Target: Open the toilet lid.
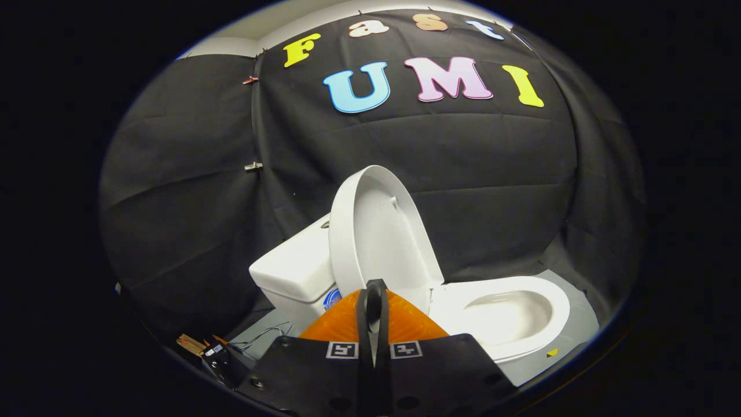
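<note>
A white toilet stands beyond my fingers. Its lid [379, 237] is raised upright, leaning back against the tank [295, 269]. The seat and open bowl [503, 315] lie to the right of the lid. My gripper [373, 296] is shut, its two fingers pressed together with nothing between them. The fingertips sit just in front of the lid's lower edge; I cannot tell if they touch it.
The toilet stands on a grey floor mat [579, 324] ringed by black cloth walls. Loose wires and small clips [255, 339] lie on the floor left of the tank. A small yellow marker [552, 351] sits on the mat by the bowl.
</note>
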`<state>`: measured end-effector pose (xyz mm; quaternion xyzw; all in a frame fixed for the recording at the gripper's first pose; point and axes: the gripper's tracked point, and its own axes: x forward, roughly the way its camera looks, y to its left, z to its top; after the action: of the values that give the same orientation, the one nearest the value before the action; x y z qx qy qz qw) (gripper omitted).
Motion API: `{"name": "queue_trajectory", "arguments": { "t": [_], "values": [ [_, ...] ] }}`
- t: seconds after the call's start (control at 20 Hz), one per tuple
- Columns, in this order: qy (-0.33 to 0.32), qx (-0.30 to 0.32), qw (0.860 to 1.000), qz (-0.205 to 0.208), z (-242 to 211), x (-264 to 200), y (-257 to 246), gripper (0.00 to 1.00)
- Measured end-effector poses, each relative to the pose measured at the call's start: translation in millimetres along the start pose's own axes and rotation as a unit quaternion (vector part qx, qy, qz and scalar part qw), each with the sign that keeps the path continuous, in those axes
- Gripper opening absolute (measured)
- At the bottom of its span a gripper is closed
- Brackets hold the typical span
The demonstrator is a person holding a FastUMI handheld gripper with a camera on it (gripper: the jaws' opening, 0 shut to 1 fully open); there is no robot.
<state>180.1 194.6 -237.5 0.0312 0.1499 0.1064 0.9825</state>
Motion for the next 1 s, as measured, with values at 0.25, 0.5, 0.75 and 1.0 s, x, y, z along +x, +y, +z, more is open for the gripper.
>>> {"name": "queue_trajectory", "arguments": {
  "t": [0.25,0.5,0.75,1.0],
  "values": [
    [0.008,0.030,0.999,0.017,0,0,1,0.16],
    [-0.001,0.029,1.000,0.011,19,-26,-8,0.34],
    [-0.034,0.030,0.999,-0.010,68,-71,-30,0.88],
    [-0.083,-0.017,0.996,-0.035,132,-135,-47,0.99]
  ]
}}
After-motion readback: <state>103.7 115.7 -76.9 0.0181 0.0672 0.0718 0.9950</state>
